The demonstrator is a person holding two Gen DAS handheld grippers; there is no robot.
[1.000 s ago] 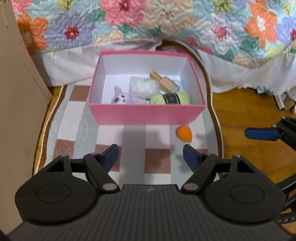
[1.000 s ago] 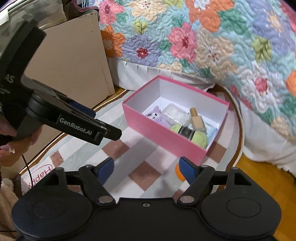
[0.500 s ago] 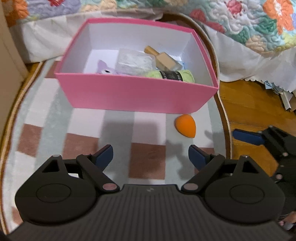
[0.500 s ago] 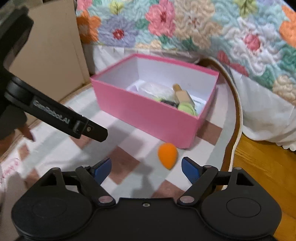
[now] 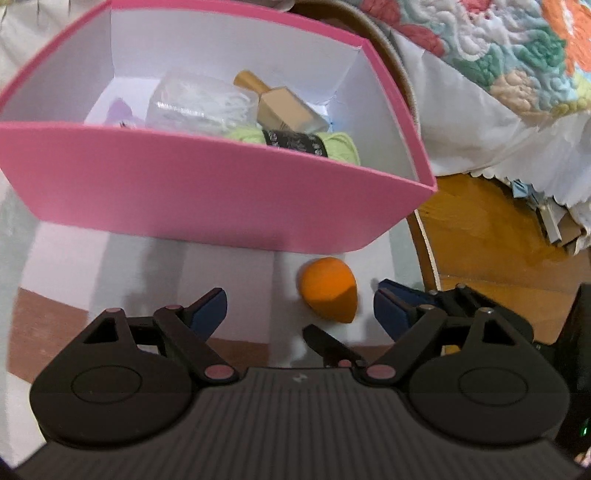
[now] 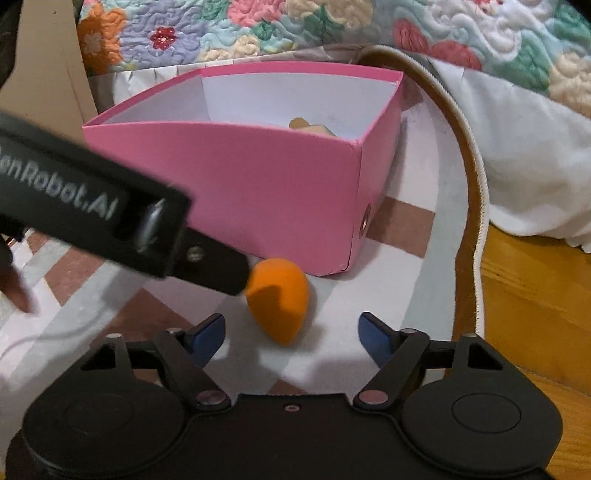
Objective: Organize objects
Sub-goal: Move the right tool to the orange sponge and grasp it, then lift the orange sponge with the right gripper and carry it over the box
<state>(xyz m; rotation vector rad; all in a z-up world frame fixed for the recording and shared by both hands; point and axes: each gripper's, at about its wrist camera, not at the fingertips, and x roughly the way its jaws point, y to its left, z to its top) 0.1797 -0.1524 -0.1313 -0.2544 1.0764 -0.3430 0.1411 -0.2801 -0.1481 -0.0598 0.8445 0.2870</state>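
An orange teardrop makeup sponge (image 5: 328,290) lies on the checked rug just in front of the pink box (image 5: 207,192); it also shows in the right wrist view (image 6: 279,302). My right gripper (image 6: 291,334) is open and low, with the sponge just ahead between its blue fingertips (image 6: 373,336). My left gripper (image 5: 299,306) is open and empty, close to the sponge's left. The box (image 6: 236,184) holds a green yarn ball (image 5: 295,142), a tan bottle (image 5: 280,105), a clear packet (image 5: 195,101) and a purple toy (image 5: 120,110).
The rug (image 6: 417,254) lies on a wooden floor (image 6: 532,295). A bed with a floral quilt (image 6: 443,33) and white skirt stands behind the box. A cardboard panel (image 6: 48,55) stands at the left. Paper scraps (image 5: 554,221) lie under the bed edge.
Both grippers have moved forward and down toward the sponge. The right gripper now has the sponge between its open fingers. The left gripper body now crosses the right wrist view close up.
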